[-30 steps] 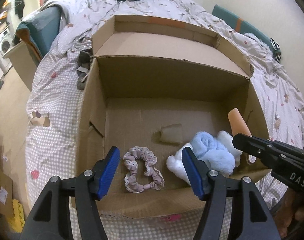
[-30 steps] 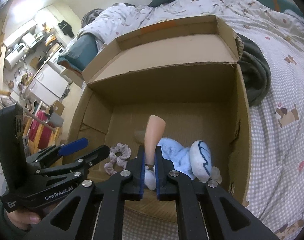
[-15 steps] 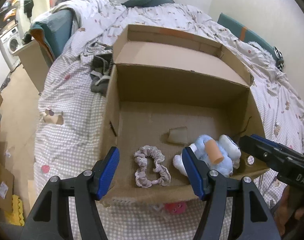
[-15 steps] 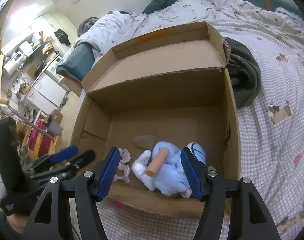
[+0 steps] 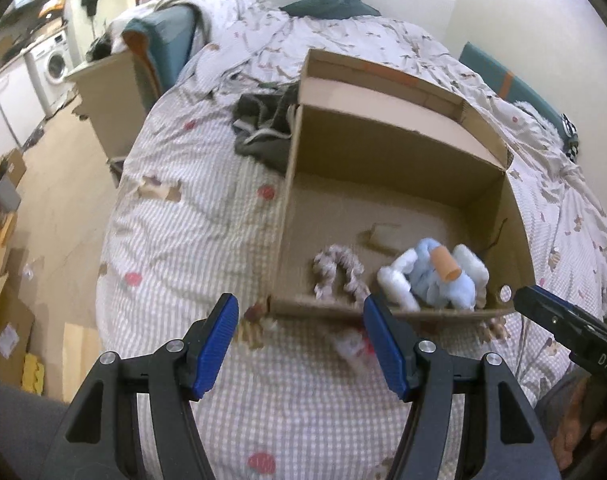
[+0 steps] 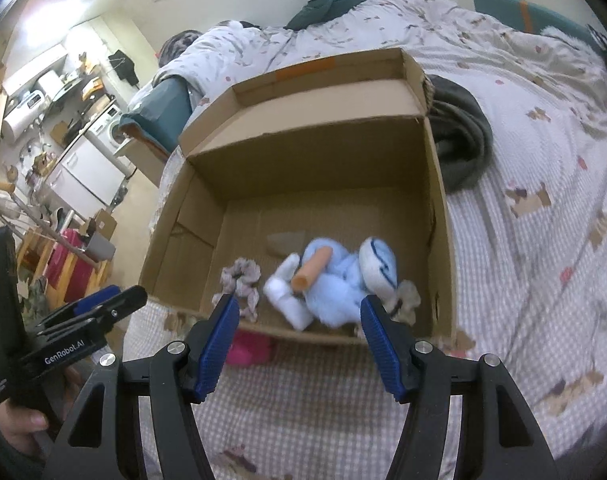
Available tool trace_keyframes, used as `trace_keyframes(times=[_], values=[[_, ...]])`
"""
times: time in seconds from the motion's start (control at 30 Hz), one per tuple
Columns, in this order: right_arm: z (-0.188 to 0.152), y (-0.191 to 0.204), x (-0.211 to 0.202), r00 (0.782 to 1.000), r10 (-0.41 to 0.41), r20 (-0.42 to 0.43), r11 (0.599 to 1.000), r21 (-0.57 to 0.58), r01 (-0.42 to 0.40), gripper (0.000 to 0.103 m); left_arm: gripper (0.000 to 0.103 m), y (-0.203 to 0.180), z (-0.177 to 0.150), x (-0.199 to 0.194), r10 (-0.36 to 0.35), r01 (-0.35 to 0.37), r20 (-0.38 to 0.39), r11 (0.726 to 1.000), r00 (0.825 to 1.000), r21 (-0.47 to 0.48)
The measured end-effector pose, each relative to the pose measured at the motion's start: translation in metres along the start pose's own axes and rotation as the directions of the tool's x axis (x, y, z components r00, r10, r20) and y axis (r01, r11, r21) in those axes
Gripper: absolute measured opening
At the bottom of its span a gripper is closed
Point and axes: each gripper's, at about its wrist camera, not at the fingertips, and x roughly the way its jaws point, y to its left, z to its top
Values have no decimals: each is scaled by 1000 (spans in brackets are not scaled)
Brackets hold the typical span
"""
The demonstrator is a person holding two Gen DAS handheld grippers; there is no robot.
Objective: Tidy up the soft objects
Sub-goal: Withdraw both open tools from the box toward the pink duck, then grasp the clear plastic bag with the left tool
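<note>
In the left wrist view, the open brown cardboard box (image 5: 403, 184) is seen lying on the gingham-checked bedspread (image 5: 191, 232), and its near wall hides the lower edges of what lies inside. The frilled pale-pink fabric scrunchie (image 5: 337, 272) is blurred and partly cut by that wall. Beside it to the right lies the light-blue and white plush toy (image 5: 435, 276), with the peach-coloured soft cylinder (image 5: 445, 266) resting on top of it. A small red and white object (image 5: 353, 346) on the bedspread, just in front of the box, is too smeared to be identified. The left gripper (image 5: 301, 344) is held above the bedspread, short of the box, its blue-padded fingers (image 5: 219, 340) spread wide with nothing between them. Only the tip of the right gripper (image 5: 563, 324) is caught at the right edge, so its jaws cannot be judged here.

In the right wrist view, the same box (image 6: 437, 208) is seen from the other side. The plush toy (image 6: 343, 280) and cylinder (image 6: 311, 268) lie against the near right of the floor, the scrunchie (image 6: 241, 280) to their left. A bright pink object (image 6: 249, 350) is half hidden under the box's near wall. The right gripper (image 6: 299, 344) is held before the box, fingers (image 6: 381, 344) wide apart and empty. The left gripper (image 6: 99, 304) is seen sideways at the left, held by a hand (image 6: 21, 428) cut off by the frame.
</note>
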Motion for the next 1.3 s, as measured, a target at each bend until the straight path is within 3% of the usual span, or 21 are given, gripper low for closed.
trace_keyframes(times=[0.37, 0.63, 0.77, 1.0, 1.17, 1.3], values=[[-41, 10, -3, 999, -22, -50, 999, 40, 24, 66, 62, 15, -33, 4, 8, -14, -84, 997, 996, -71], [-42, 6, 11, 996, -34, -79, 997, 66, 40, 66, 62, 20, -34, 21, 124, -134, -111, 987, 986, -88], [-41, 0, 20, 994, -39, -99, 994, 100, 49, 66, 62, 22, -34, 28, 78, -94, -132, 988, 988, -120], [-41, -3, 33, 990, -27, -137, 990, 135, 46, 66, 62, 8, -30, 45, -112, 83, -169, 983, 979, -166], [-43, -1, 39, 987, -11, -161, 990, 137, 34, 66, 62, -1, -22, 72, -167, 126, -213, 973, 963, -192], [-45, -1, 42, 985, -3, -175, 990, 140, 28, 66, 62, 1, -24, 94, -171, 110, -243, 963, 955, -247]])
